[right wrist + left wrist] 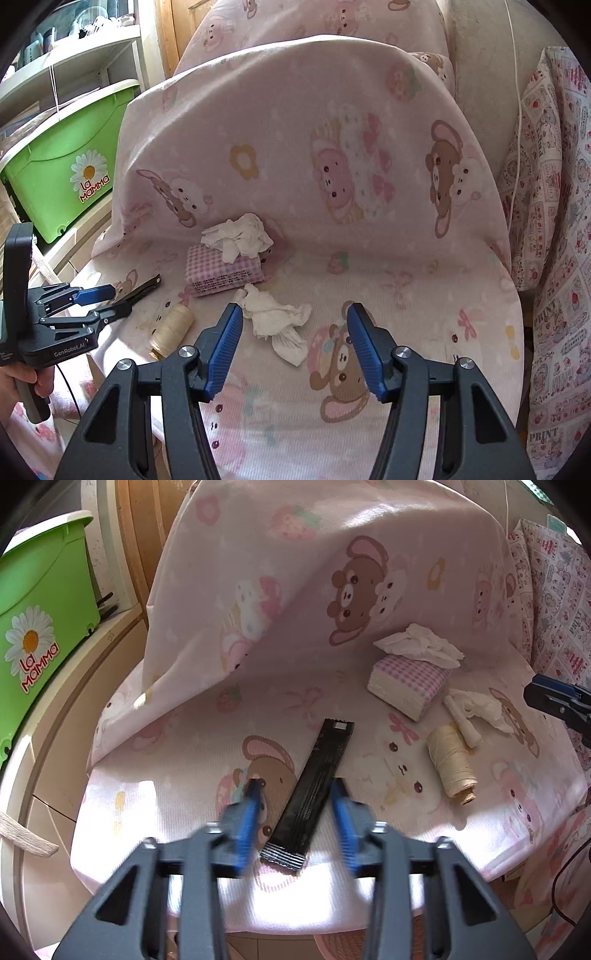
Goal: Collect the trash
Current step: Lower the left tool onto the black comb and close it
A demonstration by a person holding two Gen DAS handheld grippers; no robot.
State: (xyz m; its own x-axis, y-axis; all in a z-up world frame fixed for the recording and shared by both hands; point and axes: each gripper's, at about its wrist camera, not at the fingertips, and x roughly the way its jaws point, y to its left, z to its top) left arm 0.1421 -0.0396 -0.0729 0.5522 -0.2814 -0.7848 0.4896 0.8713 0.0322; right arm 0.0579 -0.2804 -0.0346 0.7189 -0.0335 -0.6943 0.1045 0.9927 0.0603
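A long black wrapper [325, 760] lies flat on the pink cartoon-print seat cover [177, 797]. My left gripper [295, 786] straddles its near half, jaws open; the right pad is at the wrapper's edge and the left pad stands clear. The right wrist view shows that gripper [110, 301] at the far left, a hand on its handle. A crumpled white tissue [277, 321] lies just ahead of my right gripper [293, 314], which is open with nothing between its pads. More crumpled tissue [240, 234] sits on a pink gingham tissue pack [221, 273].
A spool of cream thread [452, 764] lies between the wrapper and the tissue. A green plastic bin [40, 590] marked with a daisy stands to the left of the chair. The covered chair back [295, 129] rises behind the seat. Patterned fabric [554, 221] hangs on the right.
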